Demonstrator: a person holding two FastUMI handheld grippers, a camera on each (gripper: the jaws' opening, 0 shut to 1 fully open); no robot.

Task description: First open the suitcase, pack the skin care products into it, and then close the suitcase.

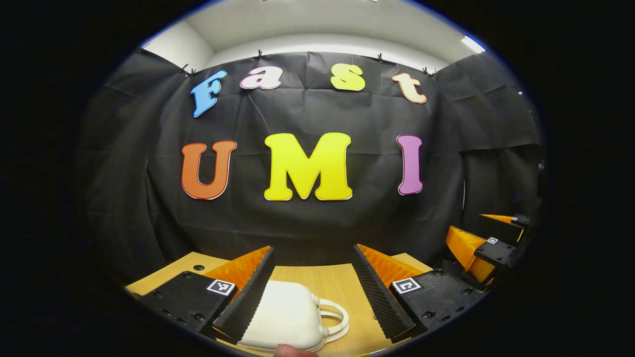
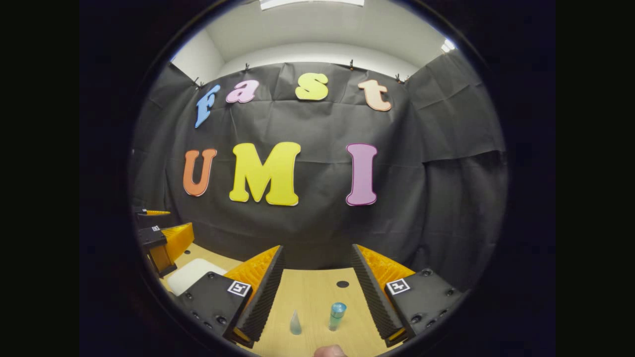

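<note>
On the desk (image 1: 317,280) the white case (image 1: 285,317) lies shut between our left claw (image 1: 317,292), fingers apart. Two bottles (image 2: 336,315) wait under the right claw (image 2: 317,292), also apart. We should lift the lid slowly first.

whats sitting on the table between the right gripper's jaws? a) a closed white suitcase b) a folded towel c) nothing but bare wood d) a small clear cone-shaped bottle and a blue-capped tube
d: in the right gripper view a small clear cone-shaped bottle and a blue-capped tube stand apart on the wooden table, between the open jaws of the right gripper.
</note>
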